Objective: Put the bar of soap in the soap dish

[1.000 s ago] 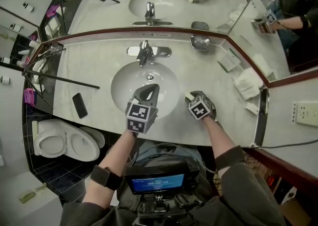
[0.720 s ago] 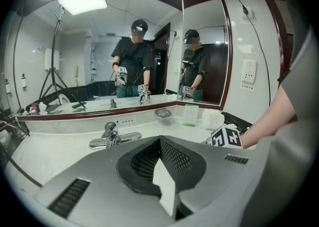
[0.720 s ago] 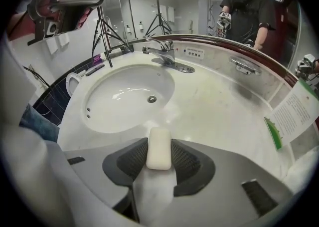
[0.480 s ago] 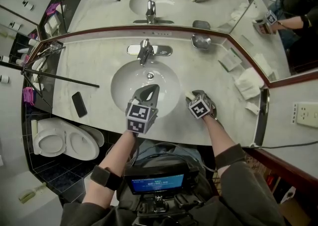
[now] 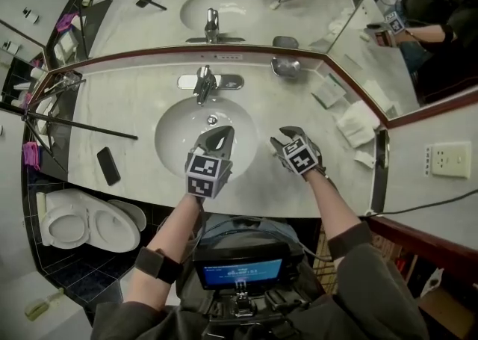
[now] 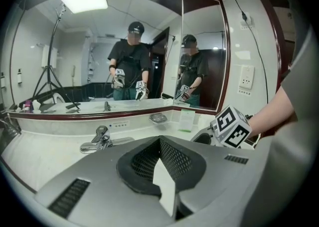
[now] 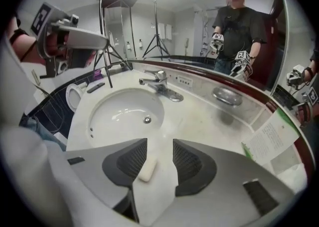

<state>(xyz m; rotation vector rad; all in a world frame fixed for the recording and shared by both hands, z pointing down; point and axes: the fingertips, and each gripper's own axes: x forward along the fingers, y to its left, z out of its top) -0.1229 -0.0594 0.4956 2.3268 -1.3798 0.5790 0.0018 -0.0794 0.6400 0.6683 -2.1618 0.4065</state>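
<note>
Two grippers are held over the front of the counter. The right gripper (image 7: 159,150) is seen with its jaws spread, though they have just been drawn in a little. The bar of soap (image 7: 148,169) shows in the gap between them, close against the pad at that view's left. It appears to lie flat on the counter (image 7: 199,121) below rather than to be pinched, since the other pad stands well clear of it. The left gripper (image 6: 160,146) is pressed together on nothing and is held over the near rim of the sink (image 7: 124,113). The soap is thus placed just beside the basin, on its right as the head view shows it. The soap dish (image 7: 227,96), a shallow metal one, is set at the back of the counter under the mirror, right of the faucet (image 7: 159,79) and well apart from the soap, and nothing is seen in it. The task is judged to be at its start: no grip has been secured, and the pick-up, the carry to the back and the setting down in the dish are all left to be done.
</note>
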